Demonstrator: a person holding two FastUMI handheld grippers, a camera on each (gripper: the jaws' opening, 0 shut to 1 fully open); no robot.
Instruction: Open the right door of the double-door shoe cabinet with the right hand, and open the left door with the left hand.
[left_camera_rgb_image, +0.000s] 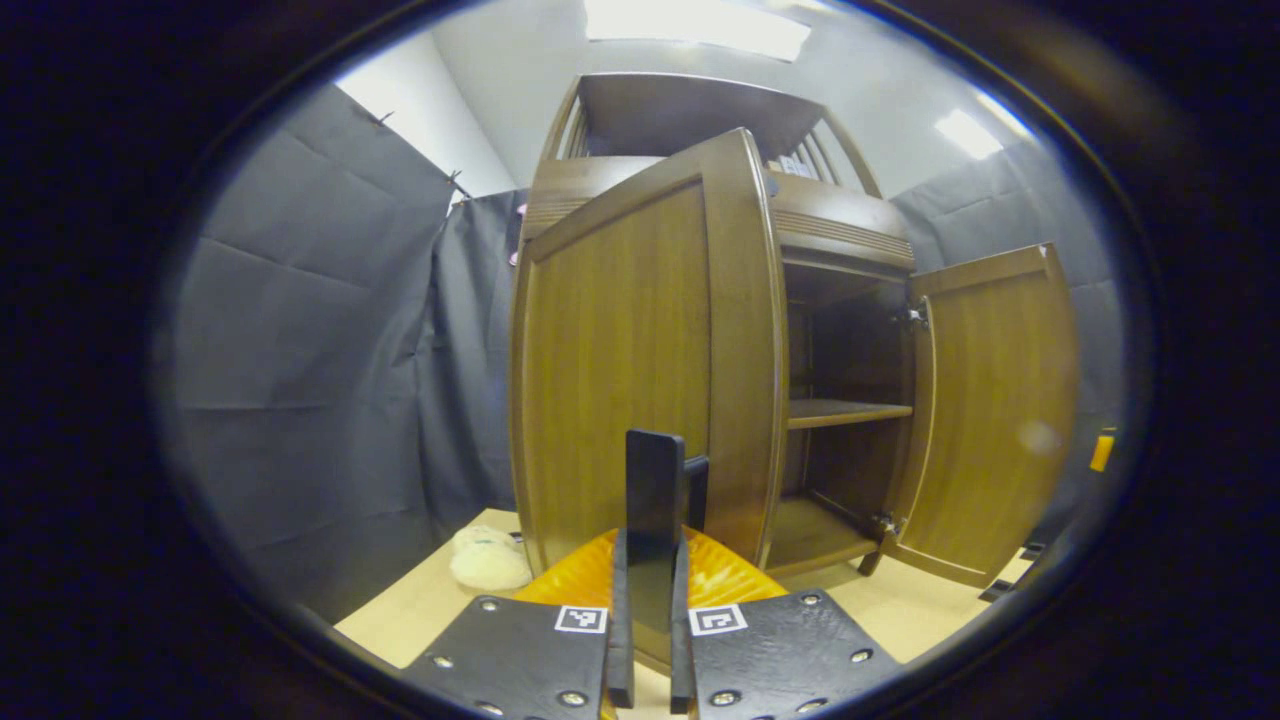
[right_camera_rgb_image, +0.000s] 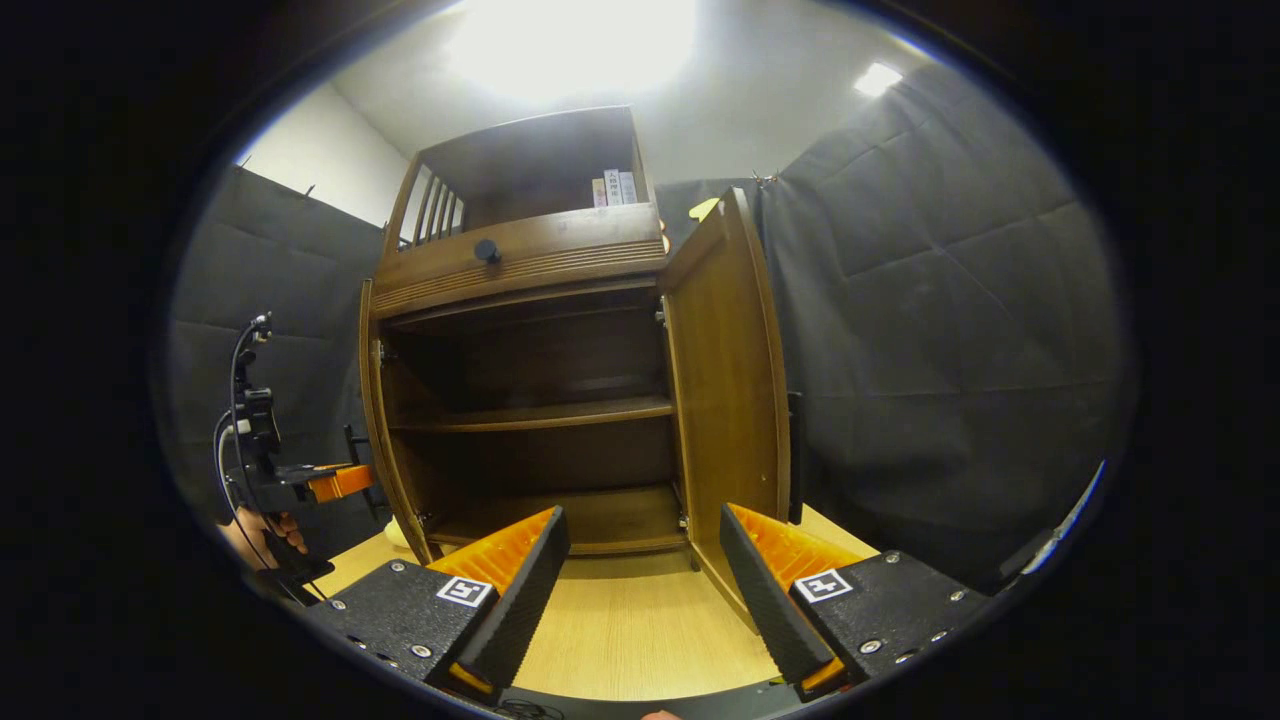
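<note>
The double-door shoe cabinet (right_camera_rgb_image: 520, 330) stands on a pale wooden surface (right_camera_rgb_image: 630, 630) against the dark cloth wall. In the right gripper view its right door (right_camera_rgb_image: 725, 400) stands swung wide, and the right gripper (right_camera_rgb_image: 645, 590) hangs near it with its fingers spread well apart and nothing between them. In the left gripper view the left gripper (left_camera_rgb_image: 650, 560) has its fingers closed tight on the dark handle (left_camera_rgb_image: 655, 490) of the left door (left_camera_rgb_image: 640, 370), which is already angled well out from the cabinet, baring the shelf (left_camera_rgb_image: 845, 410) inside. The step in hand looks to be finishing the left door's swing. To do it well, the hand should follow the door's arc around its hinge instead of pulling straight, keeping the grip square so the handle does not twist out, and stop before the hinge binds. A pale soft object (left_camera_rgb_image: 488, 562) lies near the cabinet's left foot.
</note>
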